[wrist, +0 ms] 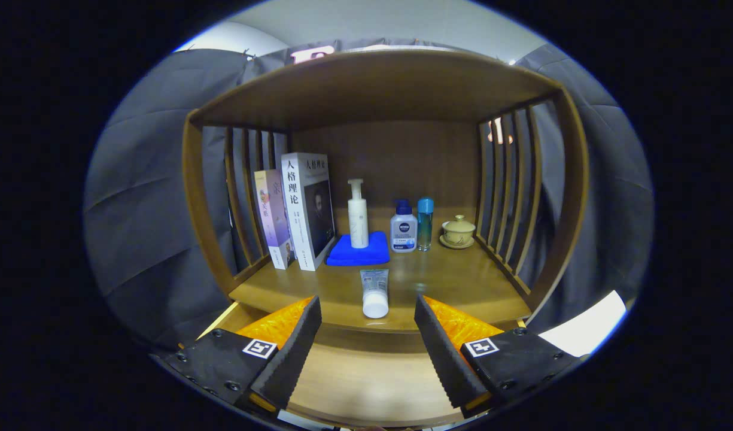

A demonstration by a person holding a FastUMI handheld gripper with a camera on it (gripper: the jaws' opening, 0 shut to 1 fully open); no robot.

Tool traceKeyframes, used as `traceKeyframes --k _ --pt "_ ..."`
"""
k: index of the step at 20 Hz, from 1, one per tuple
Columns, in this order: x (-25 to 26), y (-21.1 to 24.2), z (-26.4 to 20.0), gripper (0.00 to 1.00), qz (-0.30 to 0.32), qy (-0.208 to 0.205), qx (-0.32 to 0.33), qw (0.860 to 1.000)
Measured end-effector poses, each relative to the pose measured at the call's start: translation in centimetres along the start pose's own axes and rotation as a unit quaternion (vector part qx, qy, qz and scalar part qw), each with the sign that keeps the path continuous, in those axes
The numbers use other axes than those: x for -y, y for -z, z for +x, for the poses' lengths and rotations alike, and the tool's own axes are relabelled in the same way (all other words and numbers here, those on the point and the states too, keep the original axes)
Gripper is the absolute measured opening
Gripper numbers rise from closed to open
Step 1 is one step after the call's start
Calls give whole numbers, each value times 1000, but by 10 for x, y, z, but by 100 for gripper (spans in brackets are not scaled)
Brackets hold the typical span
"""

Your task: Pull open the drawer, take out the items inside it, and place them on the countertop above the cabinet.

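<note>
The hand-held gripper [368, 335] has its two fingers spread wide apart with nothing between them, hanging over the pulled-out drawer [366, 383] at the front of the wooden cabinet [378, 84]. The part of the drawer's floor that shows between the fingers is bare wood. Just ahead of the fingers, on the tabletop [462, 287] above the drawer, a small tube [374, 292] lies on its side, its white cap pointing toward the gripper and close to the front edge. The tube sits roughly midway between the two fingers and beyond their tips, apart from both.

Farther back on the tabletop a blue cloth [359, 249] lies folded flat, with a tall white pump bottle [358, 214] standing upright on it. To the right of the cloth stand a squat bottle with a blue cap [403, 227] and, just beside it, a slim blue bottle [425, 222]. Further right, near the slatted side wall, a lidded cup [458, 231] rests on its saucer. On the left, two books [294, 209] stand upright, leaning against the left slats, the larger one nearest the cloth. Dark cloth hangs on both sides of the cabinet
</note>
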State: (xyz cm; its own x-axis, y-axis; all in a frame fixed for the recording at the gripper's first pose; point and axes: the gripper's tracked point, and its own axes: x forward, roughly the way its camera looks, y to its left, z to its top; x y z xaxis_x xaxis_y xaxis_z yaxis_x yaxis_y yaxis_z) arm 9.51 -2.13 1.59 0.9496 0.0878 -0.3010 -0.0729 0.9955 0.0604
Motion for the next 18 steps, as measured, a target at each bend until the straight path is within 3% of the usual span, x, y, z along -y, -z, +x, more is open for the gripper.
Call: traceKeyframes --k 11,18 --pt "8 25 -94 98 4 49 131 990" --pt "0 79 -125 98 15 75 125 989"
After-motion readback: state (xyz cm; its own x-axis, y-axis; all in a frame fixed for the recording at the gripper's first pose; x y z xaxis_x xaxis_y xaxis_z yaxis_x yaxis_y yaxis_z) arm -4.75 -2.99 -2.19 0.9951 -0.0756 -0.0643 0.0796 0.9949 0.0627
